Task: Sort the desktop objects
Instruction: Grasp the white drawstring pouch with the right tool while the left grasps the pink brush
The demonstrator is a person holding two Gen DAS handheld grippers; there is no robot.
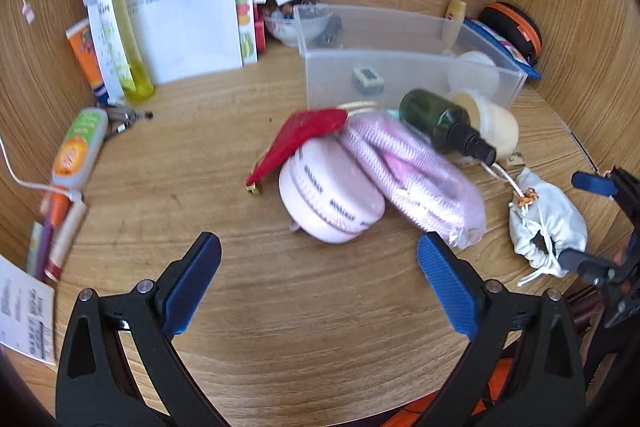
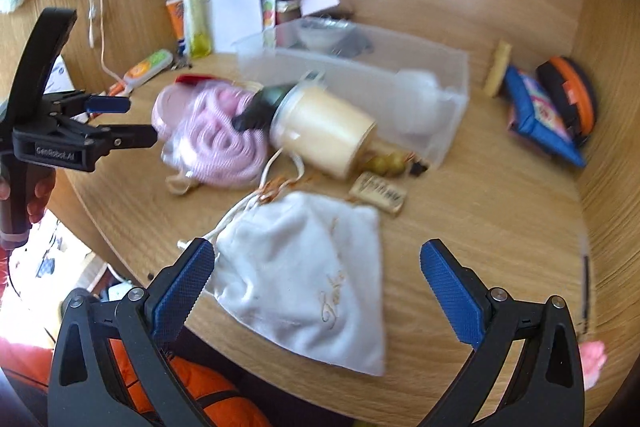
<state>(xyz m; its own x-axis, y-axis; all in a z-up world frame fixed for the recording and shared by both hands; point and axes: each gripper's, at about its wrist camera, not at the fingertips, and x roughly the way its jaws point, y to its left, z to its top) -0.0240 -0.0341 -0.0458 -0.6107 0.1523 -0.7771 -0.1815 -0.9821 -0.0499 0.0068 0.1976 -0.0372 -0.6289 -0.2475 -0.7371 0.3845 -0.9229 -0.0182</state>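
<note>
- Left hand-held gripper: its blue pads are seen spread wide apart, nothing held, poised over bare worktop just in front of the pink round case.
- Right hand-held gripper: its pads are likewise seen wide apart, with the white drawstring pouch lying flat on the worktop between them; the left pad is at the pouch's edge, though contact cannot be judged.
- Central cluster: the pink round case is shown tilted on edge, a red pouch resting over it and a pink-and-white striped bundle leaning against its right side.
- A dark green spray bottle is seen lying across a cream jar, which lies on its side.
- A translucent plastic bin stands behind the cluster; one small dark-faced item is visible inside.
- A yellow-green bottle stands upright at the back left, in front of white papers.
</note>
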